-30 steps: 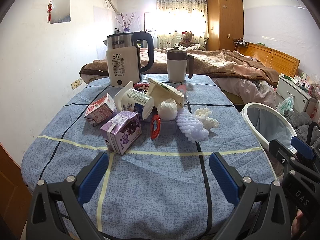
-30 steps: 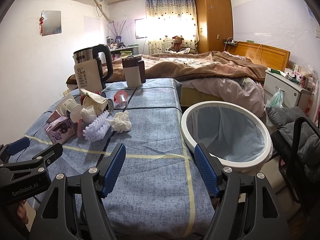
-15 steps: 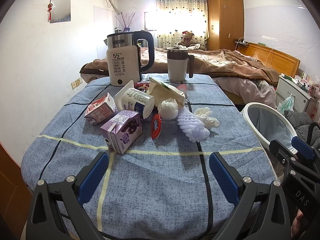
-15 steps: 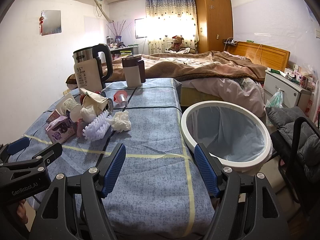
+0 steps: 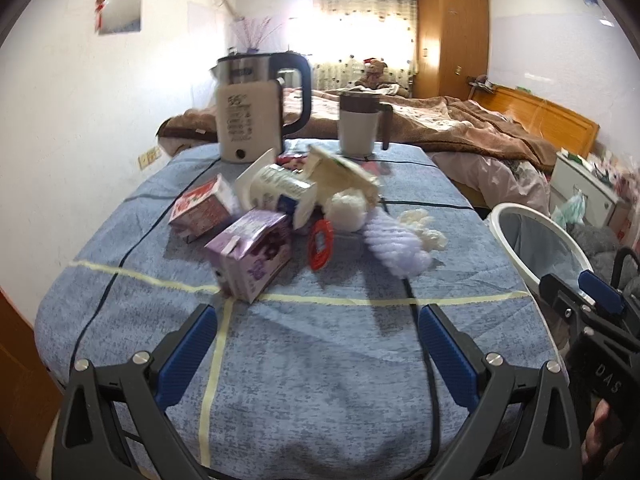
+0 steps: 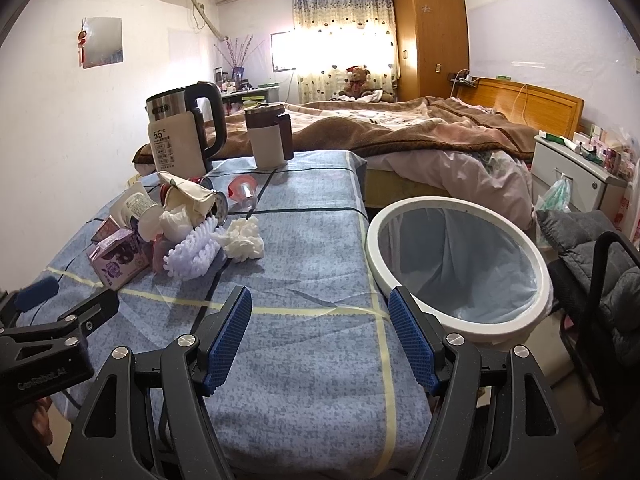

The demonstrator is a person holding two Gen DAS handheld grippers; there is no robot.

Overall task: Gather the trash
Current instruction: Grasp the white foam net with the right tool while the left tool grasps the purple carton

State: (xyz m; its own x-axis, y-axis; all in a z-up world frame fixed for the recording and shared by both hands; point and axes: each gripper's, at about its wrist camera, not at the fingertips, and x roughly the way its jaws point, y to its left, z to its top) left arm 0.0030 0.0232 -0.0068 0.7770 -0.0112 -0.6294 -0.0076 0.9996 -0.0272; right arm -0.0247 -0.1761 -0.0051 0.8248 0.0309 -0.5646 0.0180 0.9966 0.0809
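The left gripper (image 5: 318,322) is held with jaws wide and empty above the blue checked tablecloth (image 5: 320,380); just beyond its left jaw a purple drink carton (image 5: 252,258) is seen, fronting the trash pile. The right gripper (image 6: 320,310) is likewise spread wide, empty, with the white-rimmed lined bin (image 6: 460,268) found beyond its right jaw.

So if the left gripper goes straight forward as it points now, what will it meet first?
Probably the red lid standing on edge, with the purple carton just left of that line. The left gripper has open jaws and holds nothing. Depth is uncertain.
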